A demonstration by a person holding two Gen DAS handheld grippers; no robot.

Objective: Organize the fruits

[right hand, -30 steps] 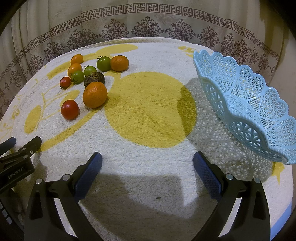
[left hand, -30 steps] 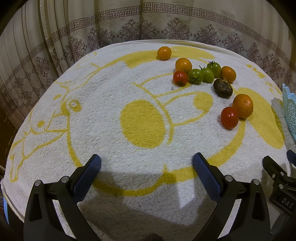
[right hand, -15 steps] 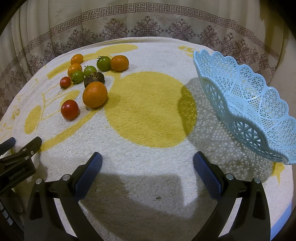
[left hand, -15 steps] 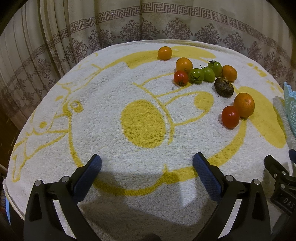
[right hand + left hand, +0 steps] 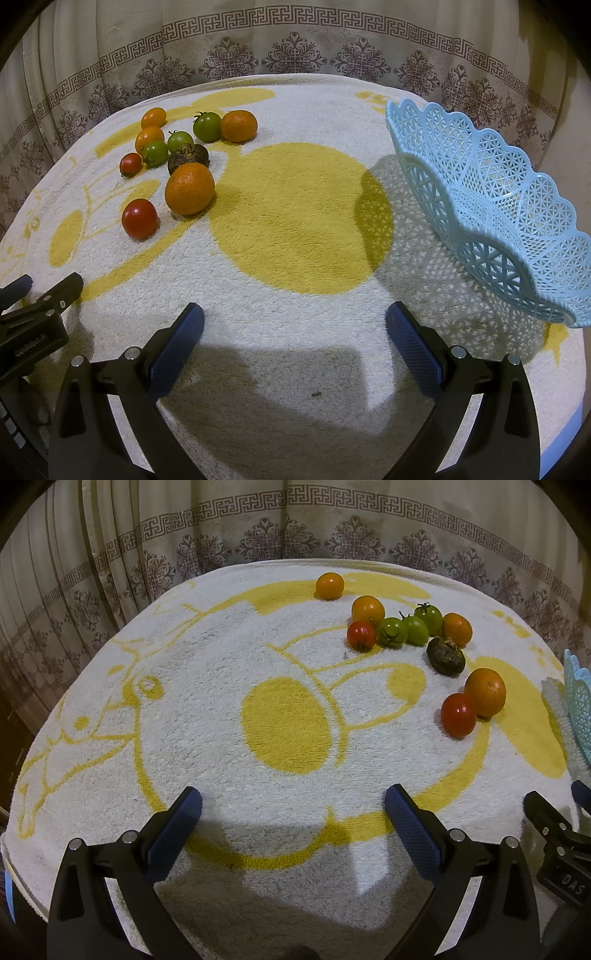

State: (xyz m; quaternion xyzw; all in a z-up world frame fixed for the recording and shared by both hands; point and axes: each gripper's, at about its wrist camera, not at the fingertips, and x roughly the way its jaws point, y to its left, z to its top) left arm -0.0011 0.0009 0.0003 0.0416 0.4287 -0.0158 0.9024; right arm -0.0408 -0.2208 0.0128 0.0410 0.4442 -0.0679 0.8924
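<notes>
Several fruits lie in a loose cluster on a white and yellow towel (image 5: 184, 709): a large orange (image 5: 189, 188), a red tomato (image 5: 139, 218), a dark brown fruit (image 5: 189, 156), green tomatoes (image 5: 207, 126), smaller orange ones (image 5: 238, 125) and a small red tomato (image 5: 130, 164). In the left wrist view the same large orange (image 5: 484, 692) and red tomato (image 5: 458, 715) sit far right. A light blue lattice basket (image 5: 491, 206) stands at the right, holding nothing. My left gripper (image 5: 293, 814) and right gripper (image 5: 294, 328) both hover open near the towel's front edge, holding nothing.
A patterned curtain (image 5: 295, 48) hangs close behind the table. The basket's edge (image 5: 578, 698) shows at the far right of the left wrist view. Each gripper's black body shows in the other's view: the right one (image 5: 557, 834), the left one (image 5: 33, 317).
The left wrist view has shifted slightly, so the fruits sit a little further right and lower. The right wrist view is unchanged.
</notes>
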